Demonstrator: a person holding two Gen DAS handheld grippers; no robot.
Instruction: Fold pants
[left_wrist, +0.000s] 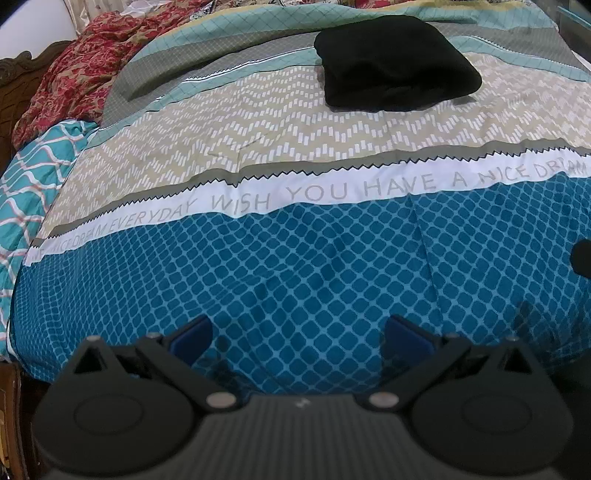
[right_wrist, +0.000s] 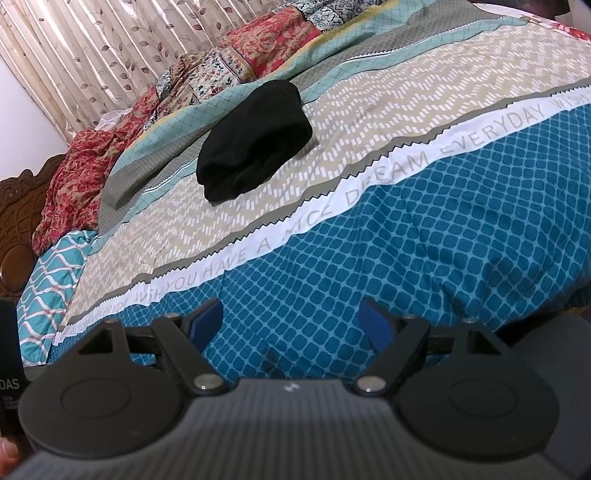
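Spread across the bed, a teal, beige and white patterned quilt is being occupied by folded black fabric pants on its beige band, while the left gripper and right gripper are being held spread wide, empty, well apart from them.

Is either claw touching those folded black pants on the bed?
Apart. Both wrist views show the black pants lying far up the bedspread, with open patterned fabric between them and the left claw and the right claw, both open and empty.
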